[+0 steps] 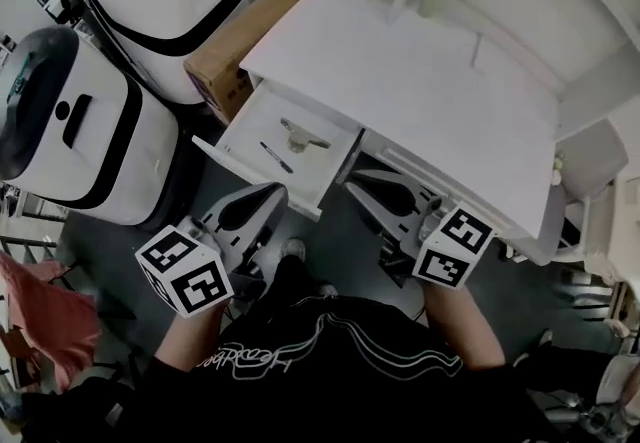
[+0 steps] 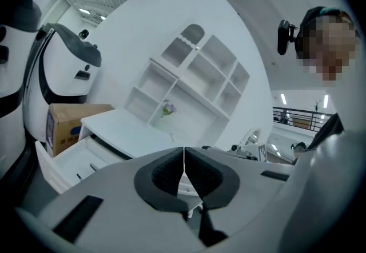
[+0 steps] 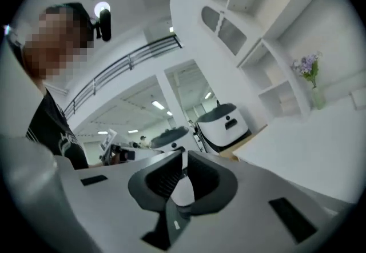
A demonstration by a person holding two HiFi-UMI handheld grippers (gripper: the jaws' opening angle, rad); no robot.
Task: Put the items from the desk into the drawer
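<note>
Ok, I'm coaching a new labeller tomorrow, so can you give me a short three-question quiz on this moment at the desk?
1. True or false: the drawer under the desk stands open.
2. Which of these lies in the drawer? A) a pen B) a mug C) a pair of scissors
3. What is between the jaws of the left gripper?

Key
1. True.
2. A.
3. Nothing; the jaws are shut together and empty.
</note>
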